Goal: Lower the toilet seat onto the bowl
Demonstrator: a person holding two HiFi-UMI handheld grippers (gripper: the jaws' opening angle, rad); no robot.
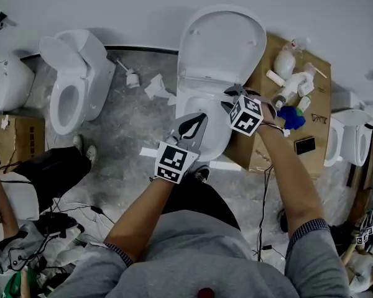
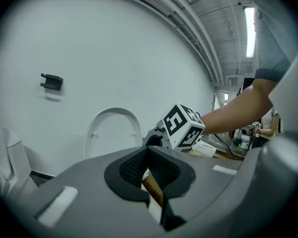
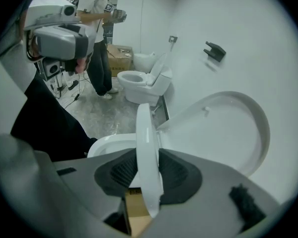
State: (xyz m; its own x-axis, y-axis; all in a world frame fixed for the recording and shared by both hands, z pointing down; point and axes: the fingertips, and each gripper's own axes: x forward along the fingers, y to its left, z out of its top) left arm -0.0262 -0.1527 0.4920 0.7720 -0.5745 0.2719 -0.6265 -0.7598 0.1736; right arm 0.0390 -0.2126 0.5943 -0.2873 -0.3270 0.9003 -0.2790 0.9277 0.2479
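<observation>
White plastic sits between the pads: the right gripper has the toilet seat by its free rim. Its jaws are spread just wide enough to take that rim, and as far as the right gripper view shows, a pad lies against each face. The seat shows edge-on there, standing steeply. It is clear of the lid, which leans back on the far wall, and it is not yet touching the bowl on the near side.

The left gripper hangs over the near part of the bowl, just to the left of its partner. Its tongs are pressed together at the tips and pinch nothing, so it looks like a spectator for now.

To the right of the toilet is a cardboard box with bottles on top. A second toilet stands well off to the left.

I'd call the job roughly half done. The seat is off the lid, but none of it rests on the rim. What's left is to bring it down through the rest of its swing onto the bowl and then let go. Letting go too soon would probably drop it with a bang.
</observation>
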